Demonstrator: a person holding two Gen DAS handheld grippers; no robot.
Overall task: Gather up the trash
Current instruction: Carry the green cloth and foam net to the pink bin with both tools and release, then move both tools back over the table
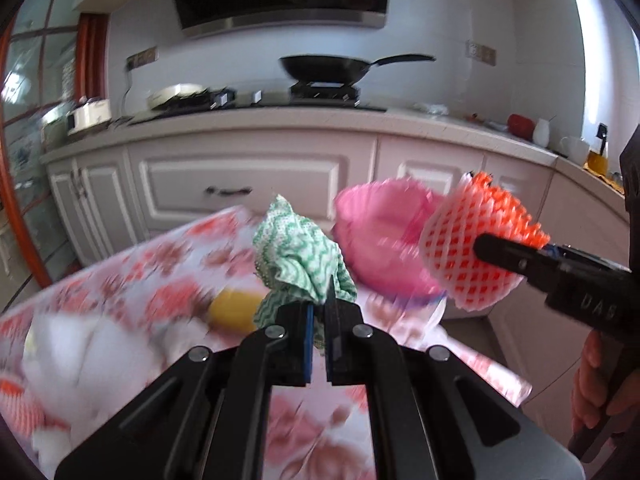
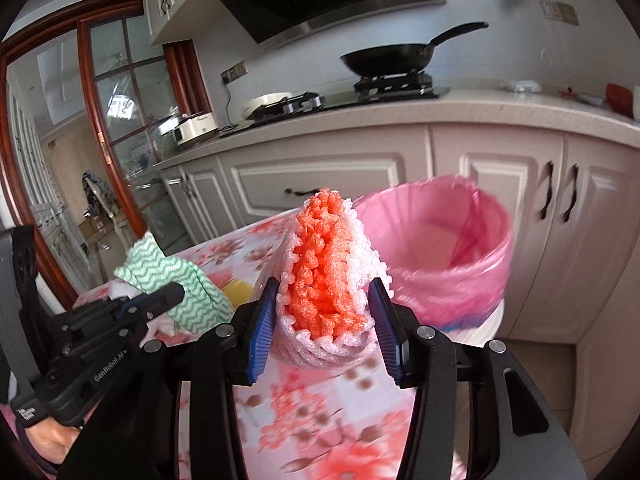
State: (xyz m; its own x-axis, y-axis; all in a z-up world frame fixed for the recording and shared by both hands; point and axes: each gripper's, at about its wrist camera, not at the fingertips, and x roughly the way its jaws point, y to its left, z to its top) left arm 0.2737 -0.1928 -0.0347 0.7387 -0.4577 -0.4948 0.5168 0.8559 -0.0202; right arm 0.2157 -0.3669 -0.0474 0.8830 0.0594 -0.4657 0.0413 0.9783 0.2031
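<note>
My left gripper is shut on a crumpled green-and-white patterned cloth, lifted above the floral tablecloth. In the right wrist view the same cloth and the left gripper show at the left. My right gripper is shut on a white and orange foam fruit net, squeezed between its blue pads. That foam net hangs in front of a bin lined with a pink bag, which stands past the table's far edge.
A yellow object and white crumpled items lie on the table. Behind stand white cabinets and a counter with a stove and a black wok. A glass door with a red-brown frame is at the left. A hand holds the right gripper.
</note>
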